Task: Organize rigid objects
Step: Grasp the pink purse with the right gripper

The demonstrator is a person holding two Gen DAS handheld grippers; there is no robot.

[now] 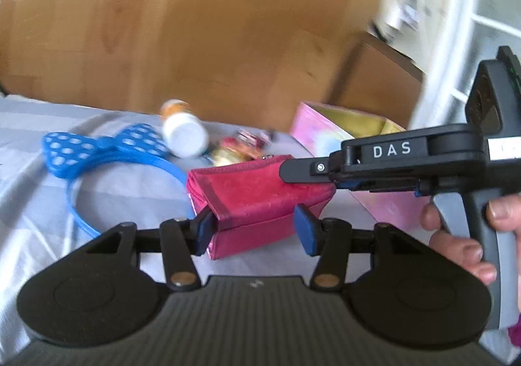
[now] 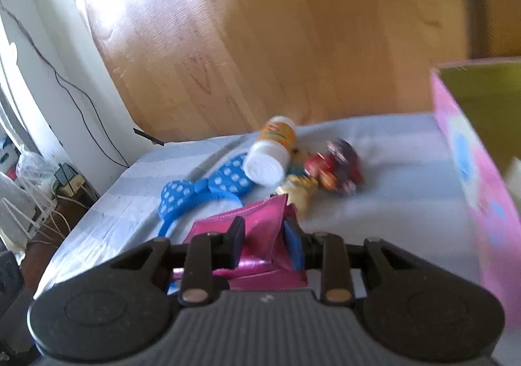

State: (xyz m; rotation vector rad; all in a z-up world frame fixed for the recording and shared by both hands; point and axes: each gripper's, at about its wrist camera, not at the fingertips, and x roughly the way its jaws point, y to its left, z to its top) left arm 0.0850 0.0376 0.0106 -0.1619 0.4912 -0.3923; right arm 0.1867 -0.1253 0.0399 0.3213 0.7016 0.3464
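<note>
Wallet (image 1: 257, 199) – pink, lies on the sheet-covered bed (image 1: 29, 144), w/ both tools on it. Right gripper (image 2: 265, 240) pinches its raised flap; left gripper (image 1: 252, 229) straddles the near end, left pad touching, right pad apart – prob. steadying it for a lift to the pink box (image 1: 329, 134) nearby.

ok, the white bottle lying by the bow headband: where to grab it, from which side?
Judging by its pose, grip the bottle across its round body, not the ends. It lies on its side, white cap toward the cameras, orange label behind. Come from above, with jaws straddling the body. The headband sits close on one side and the toys on the other, so a side approach looks crowded.
</note>
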